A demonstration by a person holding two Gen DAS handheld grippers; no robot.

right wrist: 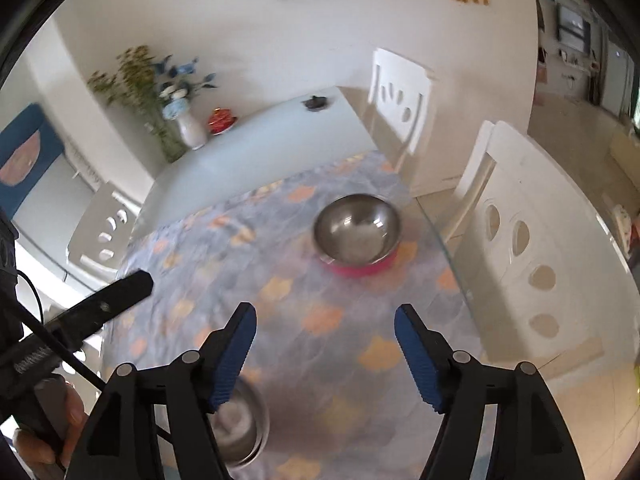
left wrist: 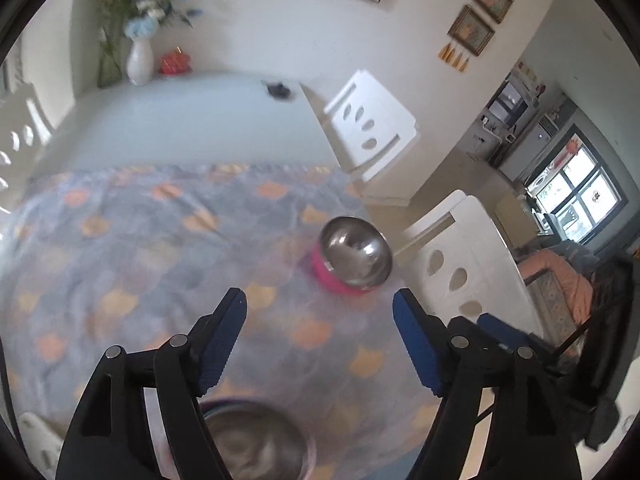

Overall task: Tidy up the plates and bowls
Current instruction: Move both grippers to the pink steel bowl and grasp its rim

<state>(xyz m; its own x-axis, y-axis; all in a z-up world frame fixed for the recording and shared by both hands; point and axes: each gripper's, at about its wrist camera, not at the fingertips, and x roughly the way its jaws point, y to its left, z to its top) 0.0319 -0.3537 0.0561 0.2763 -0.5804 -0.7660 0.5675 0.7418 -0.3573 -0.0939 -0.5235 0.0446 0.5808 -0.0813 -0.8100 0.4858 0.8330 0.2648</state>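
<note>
The round stainless-steel bowl sitting tilted on a pink dish [right wrist: 357,229] lies ahead of both pairs of tongs, near the right-hand edge of the tabletop [right wrist: 256,148]. From the right tongs [right wrist: 325,330] it sits almost straight ahead, only slightly right of the gap between the blue-padded fingers; from the left tongs [left wrist: 319,314] it lies ahead and off to the right. By that alignment the right hand looks better placed to reach it. Being round, the bowl has no long axis, so the rim can be taken from any side.

A second steel bowl [right wrist: 240,428] lies low and close, directly under the left tongs and just beside the right tongs' left finger.

Both pairs of tongs are spread wide and carry nothing.

The tabletop is glass, covered in its near half by a grey-blue cloth with orange cat shapes [right wrist: 280,288]. At the far end stand a white vase of blue flowers [right wrist: 188,124], a red dish [right wrist: 221,119] and a small dark object [right wrist: 315,102]. White chairs with oval cut-outs [right wrist: 532,248] flank the tabletop, and framed pictures hang on the pale wall. Both views are motion-blurred.
</note>
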